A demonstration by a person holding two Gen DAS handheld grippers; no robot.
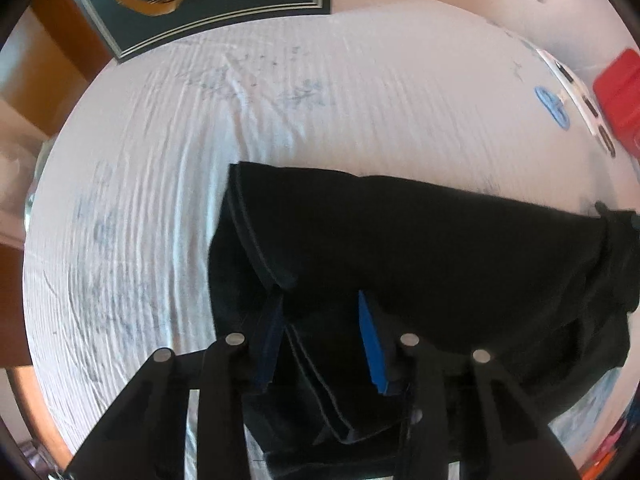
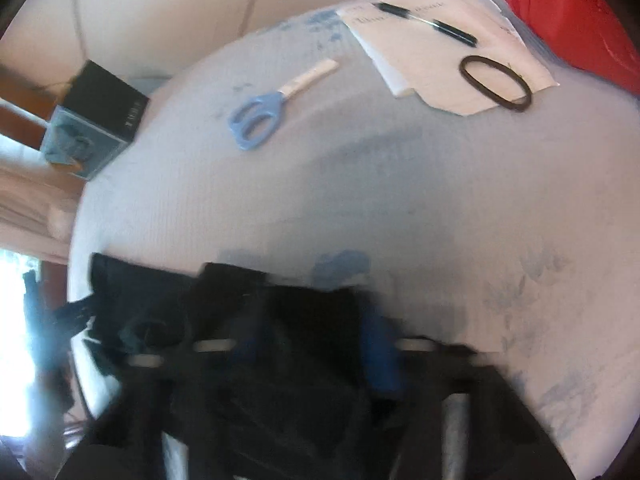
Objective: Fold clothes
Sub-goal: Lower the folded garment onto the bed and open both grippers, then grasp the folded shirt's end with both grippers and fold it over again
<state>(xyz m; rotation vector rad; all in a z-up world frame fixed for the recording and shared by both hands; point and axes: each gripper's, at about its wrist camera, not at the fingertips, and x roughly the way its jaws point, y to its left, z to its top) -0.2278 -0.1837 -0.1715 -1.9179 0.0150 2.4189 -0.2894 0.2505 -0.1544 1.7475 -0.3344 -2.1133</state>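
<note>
Mostly, both pictures are filled by a big white sheet (image 1: 280, 128) with faint blue marks and little wrinkles. It covers the middle and top of each view.

Next in size is the black piece of clothing (image 1: 420, 248). In the left wrist view it sits in the lower middle and lower right of the frame, resting on the sheet, with a stitched hem running down its left side. In the right wrist view the same dark cloth (image 2: 280, 340) fills the bottom of the frame, and it looks blurry.

At the upper left of the left wrist view a dark box with a silver border (image 1: 208, 4) lies at the edge of the sheet. A red thing (image 2: 572, 16) sits in the upper right corner of the right wrist view.

The left gripper (image 1: 320, 332) comes up from the bottom of its frame. Its two blue pads are spread apart, with folds of the black cloth lying between them, so it is not squeezing anything. The right gripper (image 2: 316, 344) is at the bottom of its frame too. It is so blurry that I cannot tell if it is holding the cloth or not.

Smaller things lie on the sheet at the top of the right wrist view. White papers (image 2: 440, 52) are at the upper right. Blue scissors (image 2: 272, 108) lie left of them. A black pen (image 2: 428, 24) and a brown hair band (image 2: 496, 82) rest on the papers.
</note>
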